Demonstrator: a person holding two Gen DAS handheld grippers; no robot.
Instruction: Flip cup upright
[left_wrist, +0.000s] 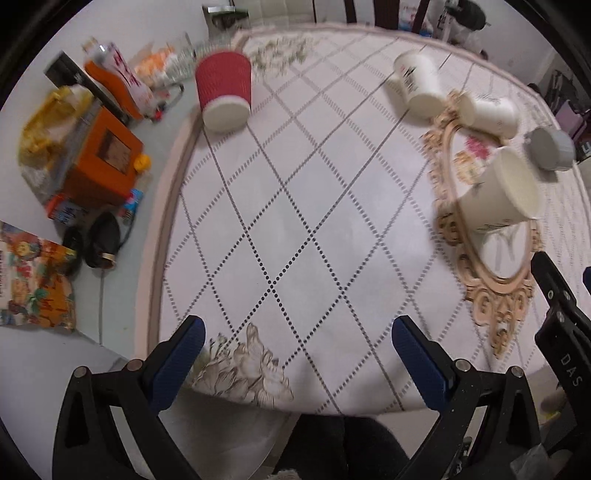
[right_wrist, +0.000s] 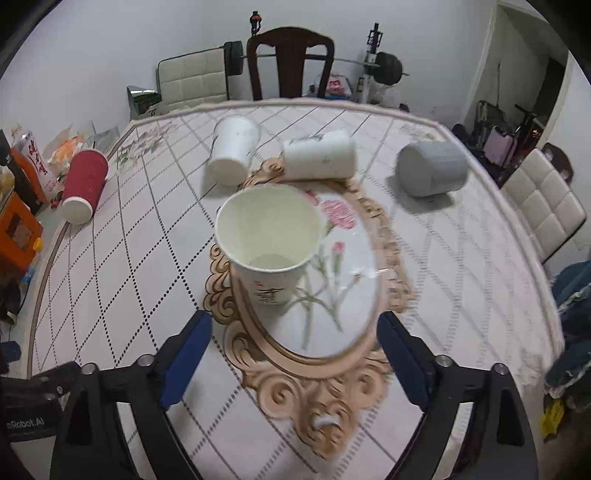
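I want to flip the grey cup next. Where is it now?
The grey cup lies on its side at the table's far right in the right wrist view, right of the nearest tipped white cup.

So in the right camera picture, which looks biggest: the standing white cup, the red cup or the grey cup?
1. Standing white cup, looks biggest, but it is also nearest the camera, so that is unsure.
2. and 3. Red cup and grey cup look about alike; both lie on their sides farther away, so I won't rank them.
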